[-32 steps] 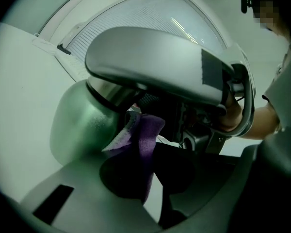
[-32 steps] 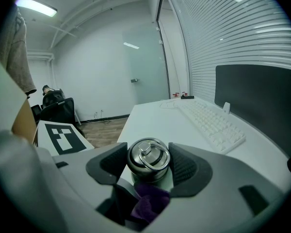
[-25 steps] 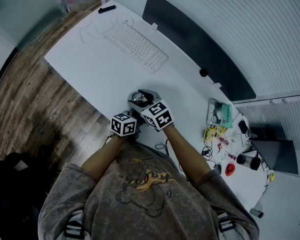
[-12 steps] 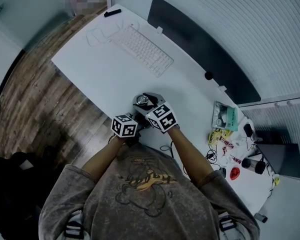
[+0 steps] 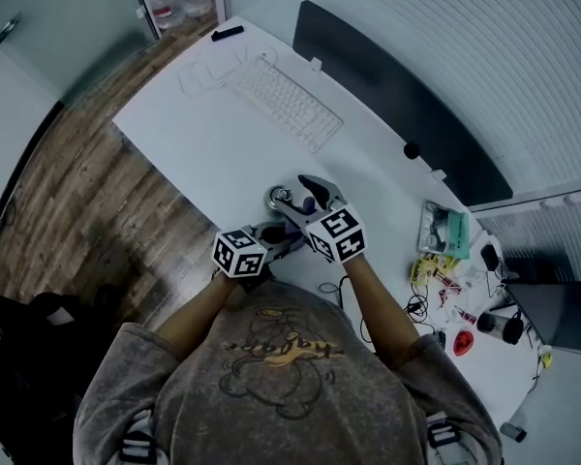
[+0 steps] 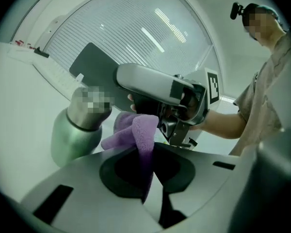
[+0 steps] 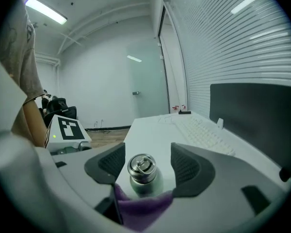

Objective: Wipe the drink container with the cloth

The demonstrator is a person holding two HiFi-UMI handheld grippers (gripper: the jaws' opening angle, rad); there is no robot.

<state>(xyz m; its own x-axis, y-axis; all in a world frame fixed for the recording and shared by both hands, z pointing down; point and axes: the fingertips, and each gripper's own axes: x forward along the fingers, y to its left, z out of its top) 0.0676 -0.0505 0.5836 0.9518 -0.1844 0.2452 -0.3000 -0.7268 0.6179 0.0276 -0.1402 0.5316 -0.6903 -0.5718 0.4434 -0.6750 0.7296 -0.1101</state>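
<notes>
Left gripper view showed the left gripper [image 6: 153, 166] clamped on a purple cloth [image 6: 136, 135], with the right gripper [image 6: 179, 106] blocking its outlook. Right gripper view showed those jaws just widening, loosely astride the upright bottle [image 7: 142, 174] near the desk [image 5: 203, 148] edge. A keyboard [image 5: 289, 105] lay beyond.

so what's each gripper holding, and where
Left gripper pinches the purple cloth by one fold. Right gripper holds nothing: its jaws, just opened wider, stand apart around the bottle.
</notes>
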